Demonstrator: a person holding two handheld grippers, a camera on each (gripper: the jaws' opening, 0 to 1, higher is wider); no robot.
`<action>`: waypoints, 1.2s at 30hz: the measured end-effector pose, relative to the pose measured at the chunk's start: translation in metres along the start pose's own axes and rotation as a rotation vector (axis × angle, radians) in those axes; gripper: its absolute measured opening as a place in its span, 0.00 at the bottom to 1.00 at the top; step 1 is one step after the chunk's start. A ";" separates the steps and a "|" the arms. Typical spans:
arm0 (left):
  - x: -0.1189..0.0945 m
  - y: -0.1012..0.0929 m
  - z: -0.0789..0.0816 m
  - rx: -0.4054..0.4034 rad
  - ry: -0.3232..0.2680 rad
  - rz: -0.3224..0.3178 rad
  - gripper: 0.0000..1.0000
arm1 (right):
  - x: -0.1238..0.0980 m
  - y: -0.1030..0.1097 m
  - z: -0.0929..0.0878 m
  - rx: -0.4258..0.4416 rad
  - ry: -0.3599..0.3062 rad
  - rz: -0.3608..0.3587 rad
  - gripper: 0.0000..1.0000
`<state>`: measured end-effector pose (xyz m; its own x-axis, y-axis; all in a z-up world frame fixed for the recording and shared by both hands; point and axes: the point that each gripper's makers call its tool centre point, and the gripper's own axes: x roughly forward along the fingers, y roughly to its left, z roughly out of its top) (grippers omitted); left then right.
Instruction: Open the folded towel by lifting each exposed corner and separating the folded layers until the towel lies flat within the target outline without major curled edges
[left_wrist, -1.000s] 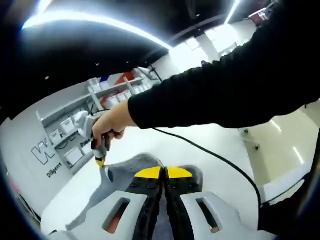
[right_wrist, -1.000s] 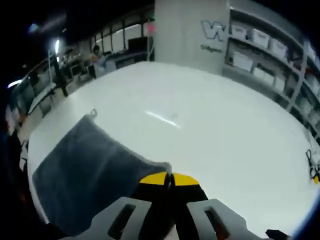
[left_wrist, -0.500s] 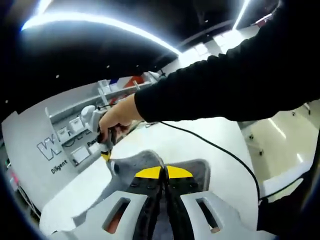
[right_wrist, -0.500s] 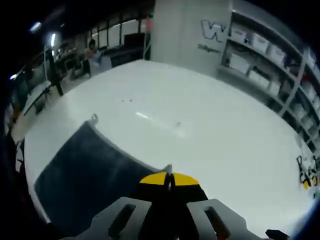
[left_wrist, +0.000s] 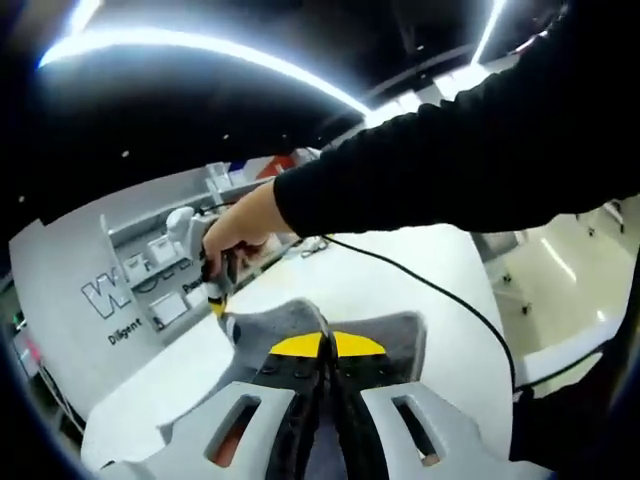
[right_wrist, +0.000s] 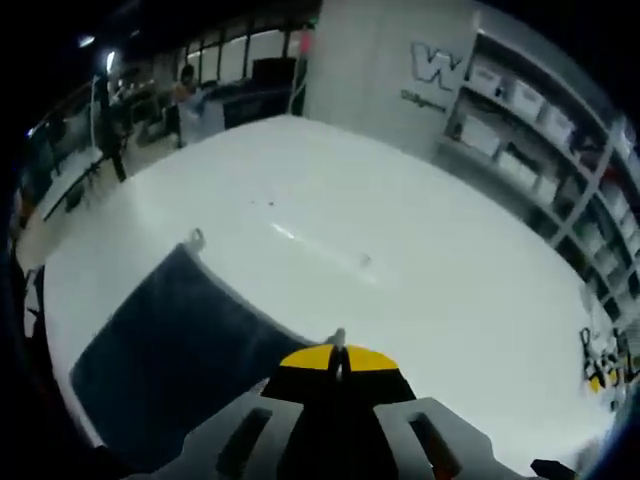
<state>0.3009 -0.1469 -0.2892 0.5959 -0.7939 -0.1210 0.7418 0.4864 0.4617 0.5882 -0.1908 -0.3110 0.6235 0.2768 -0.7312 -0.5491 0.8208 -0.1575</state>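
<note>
The table (right_wrist: 400, 240) is a wide white surface, smooth and a little shiny, with a pale streak of light reflected near its middle. In the right gripper view a grey pillar (right_wrist: 385, 55) stands beyond the far edge of the table, with a large letter "W" and smaller words on it. To the right of the pillar there are shelves (right_wrist: 540, 120) with white boxes. At the far left the room is darker; there are desks and a person (right_wrist: 187, 95) standing well apart from the table. In the left gripper view long ceiling lights (left_wrist: 200, 48) cross the top, and the same pillar and shelves (left_wrist: 160, 280) stand at the left.

The towel (right_wrist: 170, 360) is dark grey with a lighter edge. It lies at the near left part of the table in the right gripper view, with a small loop (right_wrist: 196, 239) at its far corner. The right gripper (right_wrist: 339, 366) has its yellow-tipped jaws closed together on the near corner of the towel. In the left gripper view the left gripper (left_wrist: 328, 350) also has its jaws pressed together on the towel (left_wrist: 300, 325), which rises as a grey fold just behind the tips.

Across the left gripper view a black sleeve (left_wrist: 470, 150) covers much of the room. Its hand (left_wrist: 240, 228) holds the right gripper at the left part of the towel. A black cable (left_wrist: 440, 300) runs over the table to the right. At the far right edge of the table in the right gripper view lie some small dark and yellow things (right_wrist: 600, 365), too blurred to tell.
</note>
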 end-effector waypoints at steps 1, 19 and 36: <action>-0.001 0.002 0.000 -0.003 -0.001 0.003 0.00 | 0.001 0.003 0.003 -0.005 0.000 0.000 0.00; -0.044 0.038 -0.014 -0.022 -0.004 0.074 0.00 | 0.007 0.038 0.042 -0.081 0.016 -0.020 0.00; -0.088 0.071 -0.034 -0.079 0.020 0.155 0.00 | 0.018 0.076 0.072 -0.164 0.042 -0.026 0.00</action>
<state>0.3118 -0.0299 -0.2757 0.7102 -0.7004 -0.0715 0.6622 0.6300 0.4058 0.5977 -0.0879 -0.2879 0.6171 0.2327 -0.7516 -0.6184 0.7342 -0.2804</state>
